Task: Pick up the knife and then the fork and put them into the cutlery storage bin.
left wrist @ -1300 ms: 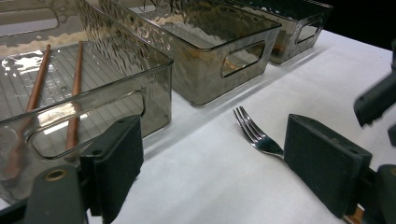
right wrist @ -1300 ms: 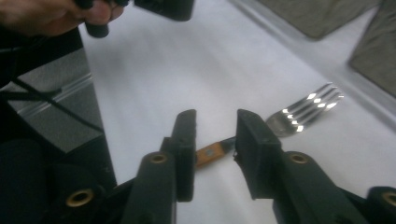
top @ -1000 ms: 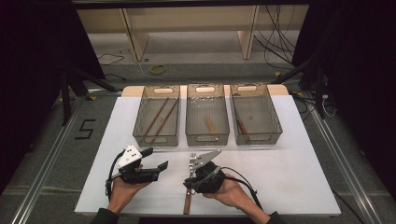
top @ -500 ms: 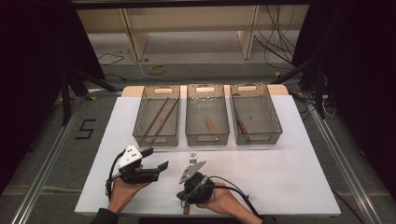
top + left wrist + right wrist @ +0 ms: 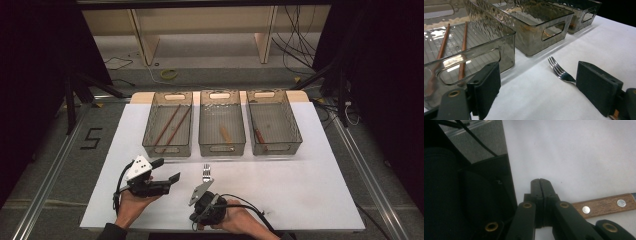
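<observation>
- Fork (image 5: 205, 173) lying on near counter (image 5: 310, 185), wooden handle (image 5: 604, 206) beside right gripper (image 5: 541, 185), jaws pressed together, gripping nothing.
- Left gripper (image 5: 169, 172) waiting nearby, jaws spread, framing tines.

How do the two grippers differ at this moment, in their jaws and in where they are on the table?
The left gripper has its jaws wide apart with nothing between them; the right gripper has its jaws pressed flat together, also on nothing. In the high view the left gripper points toward the trays, while the right gripper sits nearer the table's front edge, over the handle of the fork. Both are hand-held, black and trail a cable.
</observation>
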Demonstrator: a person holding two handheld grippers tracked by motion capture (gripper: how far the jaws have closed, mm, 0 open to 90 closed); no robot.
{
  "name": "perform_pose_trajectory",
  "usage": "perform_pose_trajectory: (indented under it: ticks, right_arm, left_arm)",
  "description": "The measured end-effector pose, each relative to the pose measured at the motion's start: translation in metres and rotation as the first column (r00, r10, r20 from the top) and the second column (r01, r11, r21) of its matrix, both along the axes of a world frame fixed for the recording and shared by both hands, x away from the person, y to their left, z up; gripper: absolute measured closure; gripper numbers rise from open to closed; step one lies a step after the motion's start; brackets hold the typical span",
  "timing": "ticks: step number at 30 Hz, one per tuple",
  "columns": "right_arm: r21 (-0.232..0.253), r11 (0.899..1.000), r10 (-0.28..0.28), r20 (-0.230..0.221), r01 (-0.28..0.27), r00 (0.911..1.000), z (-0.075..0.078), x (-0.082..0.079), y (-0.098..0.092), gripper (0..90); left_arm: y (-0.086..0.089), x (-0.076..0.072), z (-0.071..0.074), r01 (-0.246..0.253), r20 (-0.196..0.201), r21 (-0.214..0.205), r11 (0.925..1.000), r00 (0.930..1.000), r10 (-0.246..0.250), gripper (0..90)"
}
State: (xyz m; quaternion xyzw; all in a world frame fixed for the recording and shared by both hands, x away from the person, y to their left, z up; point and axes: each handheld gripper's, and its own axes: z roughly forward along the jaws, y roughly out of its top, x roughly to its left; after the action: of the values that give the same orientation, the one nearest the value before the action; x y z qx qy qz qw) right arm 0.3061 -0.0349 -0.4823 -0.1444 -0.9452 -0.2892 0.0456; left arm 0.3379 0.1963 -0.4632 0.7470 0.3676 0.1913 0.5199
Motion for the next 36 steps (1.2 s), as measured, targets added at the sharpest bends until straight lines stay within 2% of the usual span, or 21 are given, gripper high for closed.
perform_pose_trajectory:
  ticks: [5, 9, 19, 24, 32, 36]
  right_arm:
    - [-0.056, 0.998, 0.018, 0.021, -0.017, 0.9996, 0.004, -0.003, -0.005, 90.0]
    - [-0.095, 0.995, 0.015, 0.034, -0.012, 0.9993, 0.008, -0.002, -0.015, 90.0]
    - [-0.127, 0.990, -0.066, 0.025, 0.068, 0.9975, 0.011, 0.013, -0.053, 90.0]
    - [-0.146, 0.981, -0.122, 0.041, 0.127, 0.9916, 0.013, 0.025, -0.072, 90.0]
    - [-0.160, 0.960, -0.224, 0.067, 0.232, 0.9724, 0.017, 0.040, -0.099, 90.0]
    - [-0.162, 0.952, -0.250, 0.078, 0.260, 0.9650, 0.019, 0.046, -0.107, 90.0]
  left_arm:
    - [0.000, 0.000, 0.000, -0.001, 0.001, 0.000, 1.0000, 1.0000, 0.001, 19.2]
    - [0.000, 0.000, 0.000, -0.003, 0.002, -0.004, 1.0000, 1.0000, 0.003, 19.2]
    - [0.000, 0.000, 0.000, -0.006, 0.001, -0.005, 1.0000, 1.0000, 0.006, 19.2]
    - [0.000, 0.000, 0.000, -0.004, 0.001, -0.005, 1.0000, 1.0000, 0.004, 19.2]
    - [0.000, 0.000, 0.000, -0.003, 0.002, -0.006, 1.0000, 1.0000, 0.003, 19.2]
    - [0.000, 0.000, 0.000, 0.000, 0.001, -0.001, 1.0000, 1.0000, 0.000, 19.2]
